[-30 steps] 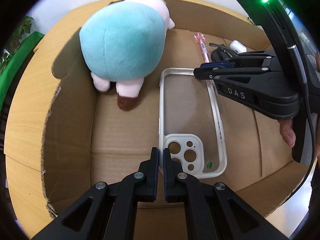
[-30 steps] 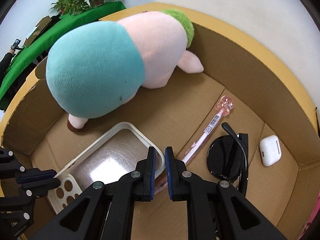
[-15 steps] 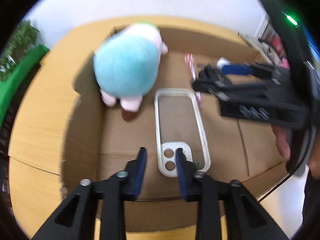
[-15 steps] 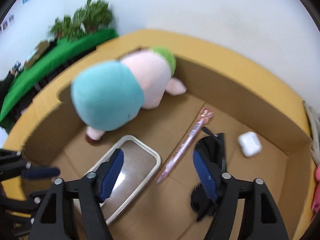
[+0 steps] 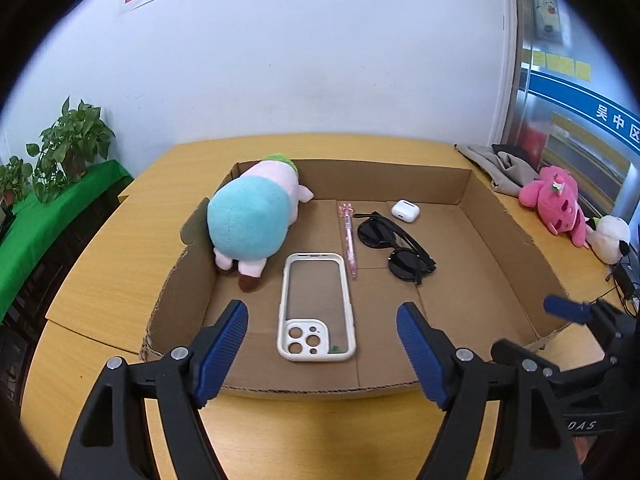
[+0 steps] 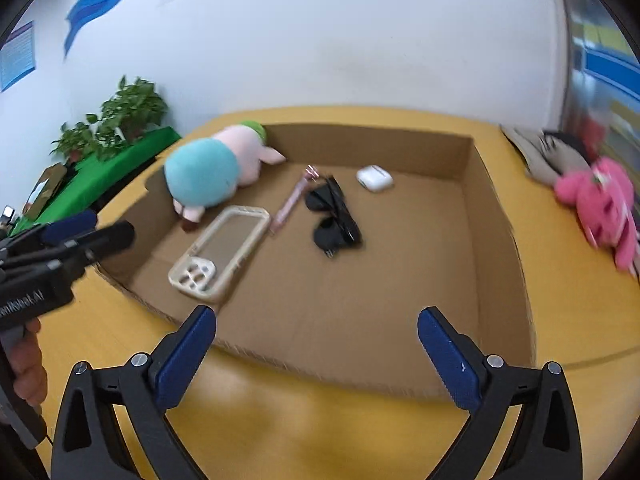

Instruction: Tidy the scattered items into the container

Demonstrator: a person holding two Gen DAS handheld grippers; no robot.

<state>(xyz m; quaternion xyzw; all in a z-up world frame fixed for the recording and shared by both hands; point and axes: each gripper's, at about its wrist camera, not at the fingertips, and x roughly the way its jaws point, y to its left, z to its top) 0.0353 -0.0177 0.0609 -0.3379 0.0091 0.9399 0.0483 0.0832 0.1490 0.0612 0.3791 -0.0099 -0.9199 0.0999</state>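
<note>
Resting inside the shallow brown cardboard box [image 5: 500, 248] are five things, so most of the tidying looks done: a teal-and-pink plush toy with a green tuft [image 5: 252, 224] sits at the box's ten o'clock corner against the left wall, a cream-rimmed clear phone case [image 5: 316, 308] lies flat toward six o'clock with its camera cut-outs nearest the front wall, a thin pink pen [image 5: 349, 242] lies just beside the case's right edge pointing toward twelve, a pair of black sunglasses [image 5: 394, 246] lies folded just right of the pen, and a small white earbud case [image 5: 405, 210] sits near the back wall at about one o'clock. From the box, a pink plush toy [image 5: 558, 202] and a white-and-black plush toy [image 5: 610, 236] lie on the yellow wooden table [image 5: 104, 256] at three o'clock, well apart from the box wall, beside a heap of grey cloth [image 5: 500, 164]; whether these count as scattered items I cannot tell, but if they do, they are what remains. The left gripper [image 5: 322, 354] hangs over the front wall with its jaws spreading and nothing between them. The right gripper [image 6: 316, 354] hangs over the table in front of the box, jaws likewise widening and empty. Neither hand carries anything, so a further pickup, if any, has not yet begun.
</note>
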